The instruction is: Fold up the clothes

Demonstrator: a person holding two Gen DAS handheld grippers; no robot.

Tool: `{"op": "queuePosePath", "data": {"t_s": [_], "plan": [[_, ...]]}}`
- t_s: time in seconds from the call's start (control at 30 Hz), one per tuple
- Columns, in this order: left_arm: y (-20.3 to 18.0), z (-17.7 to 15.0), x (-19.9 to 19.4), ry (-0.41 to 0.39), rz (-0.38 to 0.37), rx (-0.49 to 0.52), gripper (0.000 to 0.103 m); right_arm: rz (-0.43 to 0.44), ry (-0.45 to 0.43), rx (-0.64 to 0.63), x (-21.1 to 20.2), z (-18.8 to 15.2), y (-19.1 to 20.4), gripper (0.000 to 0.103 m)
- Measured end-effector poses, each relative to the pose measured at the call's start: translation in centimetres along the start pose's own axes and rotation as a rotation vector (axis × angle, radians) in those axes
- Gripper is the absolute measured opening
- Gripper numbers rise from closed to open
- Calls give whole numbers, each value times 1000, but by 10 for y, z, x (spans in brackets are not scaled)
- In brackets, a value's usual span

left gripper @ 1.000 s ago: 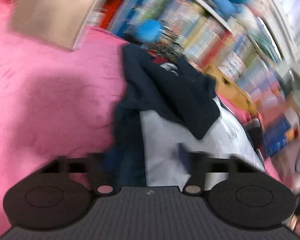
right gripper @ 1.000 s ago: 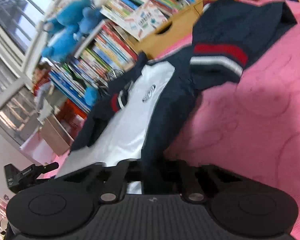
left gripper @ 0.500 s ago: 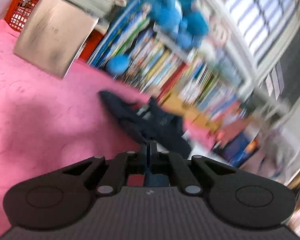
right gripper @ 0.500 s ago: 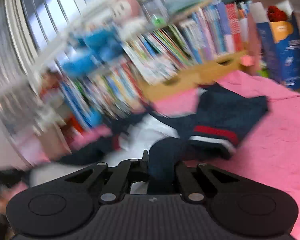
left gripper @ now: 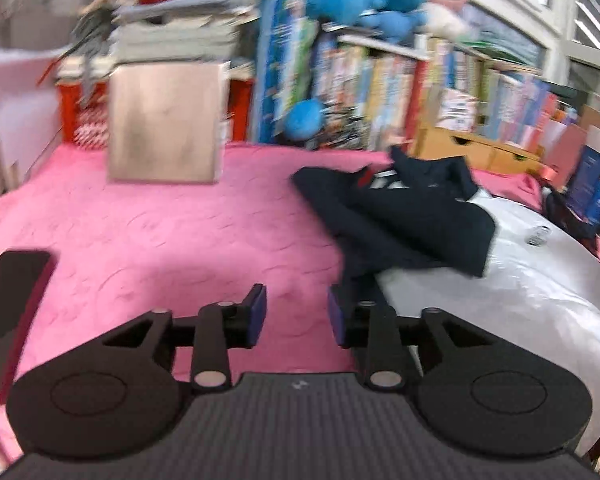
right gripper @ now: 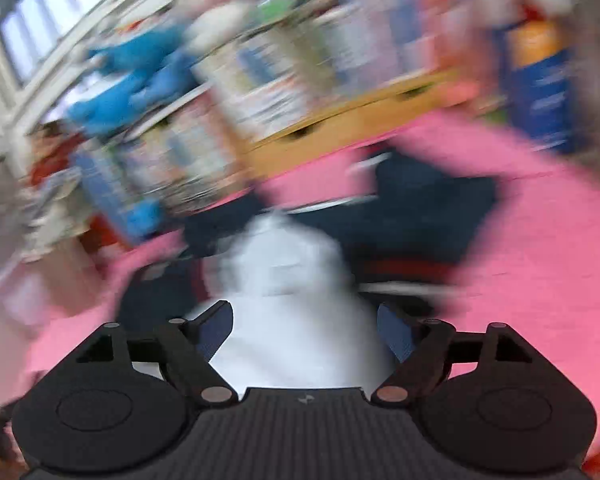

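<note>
Right now I am holding both grippers spread and empty: the left gripper (left gripper: pixel 296 314) over the pink bedspread (left gripper: pixel 160 232), the right gripper (right gripper: pixel 305 330) above the navy-and-white jacket (left gripper: pixel 440 240), which is lying partly folded, sleeve across its white body.

A pink quilted bed cover (left gripper: pixel 148 236) with swirl stitching carries everything. On it, toward 2 o'clock in the left wrist view, lies a navy and white jacket (left gripper: pixel 440 236), crumpled, with its dark sleeve thrown over the white body. A brown cardboard box (left gripper: pixel 164 120) stands on the cover at 11 o'clock, well apart from the jacket. At 9 o'clock a flat black object (left gripper: pixel 12 300) rests at the edge; what it is I cannot tell.
</note>
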State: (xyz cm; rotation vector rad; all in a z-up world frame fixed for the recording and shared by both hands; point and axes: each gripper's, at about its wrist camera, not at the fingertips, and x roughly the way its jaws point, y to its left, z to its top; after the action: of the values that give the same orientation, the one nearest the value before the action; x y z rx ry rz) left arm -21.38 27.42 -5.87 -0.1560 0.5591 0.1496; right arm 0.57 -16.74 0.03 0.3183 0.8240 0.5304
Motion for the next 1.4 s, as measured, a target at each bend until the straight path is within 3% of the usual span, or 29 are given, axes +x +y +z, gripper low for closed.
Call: {"op": "queuePosePath", "data": {"t_s": [0.1, 0.2, 0.23, 0.27, 0.33, 0.4, 0.57, 0.63, 0.7, 0.73, 0.83, 0.97, 1.03, 1.23, 1.4], "plan": [[-10, -7, -3, -28, 4, 36, 49, 118, 133, 68, 93, -3, 33, 80], [-1, -14, -11, -37, -10, -9, 50, 130, 208, 161, 174, 0, 60, 77], [4, -16, -15, -43, -14, -28, 50, 111, 204, 168, 188, 4, 70, 61], [10, -18, -18, -49, -14, -45, 51, 86, 191, 161, 196, 9, 82, 12], [24, -20, -26, -63, 2, -76, 52, 127, 211, 136, 206, 19, 122, 13], [38, -22, -33, -76, 23, -107, 52, 216, 231, -2, 210, 28, 186, 12], [71, -24, -44, -103, 94, -181, 53, 590, 298, -348, 213, 16, 369, 18], [81, -25, -46, -108, 111, -203, 53, 634, 299, -415, 216, 9, 398, 34], [86, -24, -45, -115, 113, -207, 53, 659, 293, -466, 220, 4, 417, 71], [88, -24, -44, -119, 112, -205, 53, 672, 290, -492, 221, 1, 427, 73], [87, -20, -38, -134, 114, -207, 56, 598, 227, -479, 218, 12, 394, 74], [90, -7, -24, -145, 135, -245, 62, 346, 115, -541, 209, 12, 326, 75], [92, -2, -17, -150, 150, -263, 64, 281, 117, -590, 214, 0, 308, 75], [98, 10, -7, -154, 248, -304, 66, 84, 123, -733, 230, -37, 253, 62], [115, 13, -21, -159, 368, -284, 68, 187, 126, -832, 274, -70, 325, 55]]}}
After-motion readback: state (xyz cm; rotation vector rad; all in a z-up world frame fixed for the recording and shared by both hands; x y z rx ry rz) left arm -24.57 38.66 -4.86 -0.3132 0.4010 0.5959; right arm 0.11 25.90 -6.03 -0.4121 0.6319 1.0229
